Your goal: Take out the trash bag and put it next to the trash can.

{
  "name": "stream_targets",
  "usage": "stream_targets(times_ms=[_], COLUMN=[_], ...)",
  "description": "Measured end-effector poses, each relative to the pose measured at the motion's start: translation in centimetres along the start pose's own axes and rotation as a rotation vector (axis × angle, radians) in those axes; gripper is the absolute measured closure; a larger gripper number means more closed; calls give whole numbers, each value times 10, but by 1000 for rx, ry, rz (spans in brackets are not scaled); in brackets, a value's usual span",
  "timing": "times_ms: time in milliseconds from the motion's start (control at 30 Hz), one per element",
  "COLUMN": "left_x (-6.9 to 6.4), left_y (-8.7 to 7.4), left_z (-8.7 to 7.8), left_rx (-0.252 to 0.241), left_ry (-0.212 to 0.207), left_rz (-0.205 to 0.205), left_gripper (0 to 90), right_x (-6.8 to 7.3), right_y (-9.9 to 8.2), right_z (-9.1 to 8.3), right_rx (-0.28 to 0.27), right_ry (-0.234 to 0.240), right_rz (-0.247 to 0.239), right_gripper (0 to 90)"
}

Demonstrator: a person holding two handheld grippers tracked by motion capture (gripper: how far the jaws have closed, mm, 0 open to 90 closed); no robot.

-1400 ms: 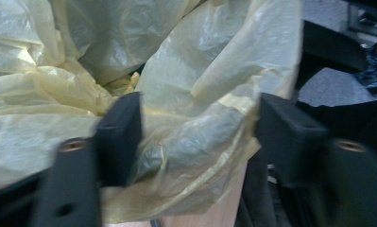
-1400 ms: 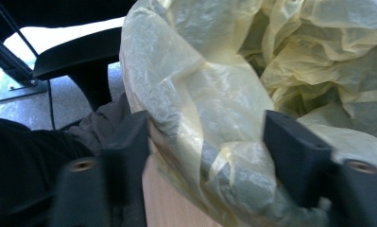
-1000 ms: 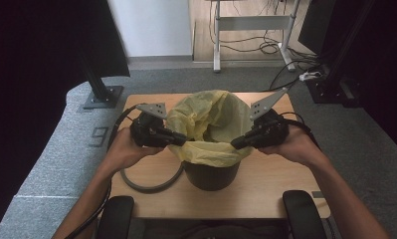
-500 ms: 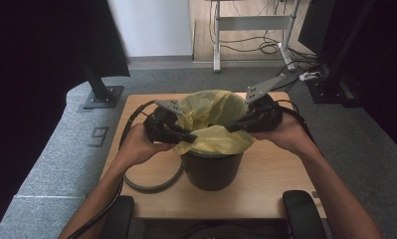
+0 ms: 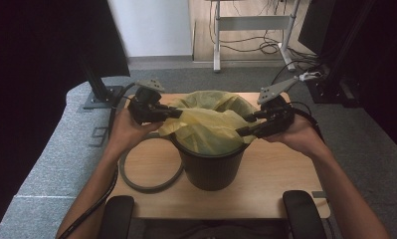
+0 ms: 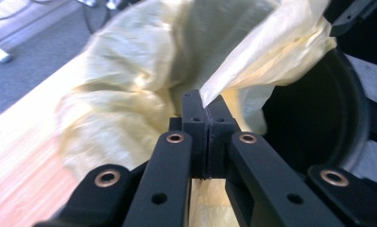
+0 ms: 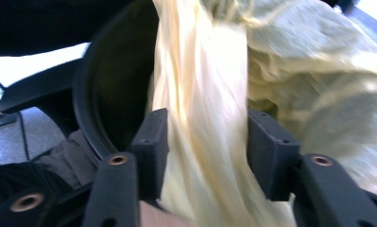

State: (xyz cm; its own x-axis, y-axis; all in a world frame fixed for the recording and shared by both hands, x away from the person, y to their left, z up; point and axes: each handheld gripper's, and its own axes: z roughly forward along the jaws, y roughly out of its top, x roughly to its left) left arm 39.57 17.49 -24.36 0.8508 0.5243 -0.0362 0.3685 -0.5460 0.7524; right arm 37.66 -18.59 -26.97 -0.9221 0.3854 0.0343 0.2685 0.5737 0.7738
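Yellow bag [image 5: 208, 127] sits half out of black bin [image 5: 211, 167]; left gripper [image 5: 173, 113] is clenched on its edge, right gripper [image 5: 243, 124] has just been opening, film loose between jaws; lifting clear is left

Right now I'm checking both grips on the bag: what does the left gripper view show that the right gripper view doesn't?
Left gripper view: the left gripper with its jaws pressed together, pinching an edge of the yellow bag, and light wooden table beside it.

Right gripper view: the right gripper, whose jaws have just been opening, standing apart with a fold of the bag between them, not clearly pinched.

Both: the yellow bag and the black bin's rim.
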Motion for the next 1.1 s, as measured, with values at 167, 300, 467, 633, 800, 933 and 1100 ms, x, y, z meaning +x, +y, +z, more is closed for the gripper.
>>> stream_targets(times_ms=[167, 300, 467, 633, 800, 933, 1100], left_x=[16, 25, 41, 49, 54, 63, 67], left_y=[-2, -3, -8, -9, -7, -7, -4], left_z=[-5, 4, 20, 31, 40, 51, 65], left_rx=[-23, 18, 46, 47, 98, 136, 174], left_ry=[77, 101, 67, 71, 103, 82, 56], left_rz=[-16, -39, -106, -118, -124, -167, -185], left_gripper=[891, 891, 866, 747, 559, 446, 432], right_x=[-6, -13, -28, -41, -58, -69, -77], right_y=[-6, -2, 2, 0, -4, -9, -10], right_z=[2, 6, 9, 14, 19, 26, 37], right_rx=[32, 22, 26, 35, 18, 33, 51], right_ry=[-25, -76, -161, -244, -302, -298, -262], right_rz=[19, 28, 35, 39, 104, 160, 182], right_gripper=[792, 857, 844, 673, 324, 241, 363])
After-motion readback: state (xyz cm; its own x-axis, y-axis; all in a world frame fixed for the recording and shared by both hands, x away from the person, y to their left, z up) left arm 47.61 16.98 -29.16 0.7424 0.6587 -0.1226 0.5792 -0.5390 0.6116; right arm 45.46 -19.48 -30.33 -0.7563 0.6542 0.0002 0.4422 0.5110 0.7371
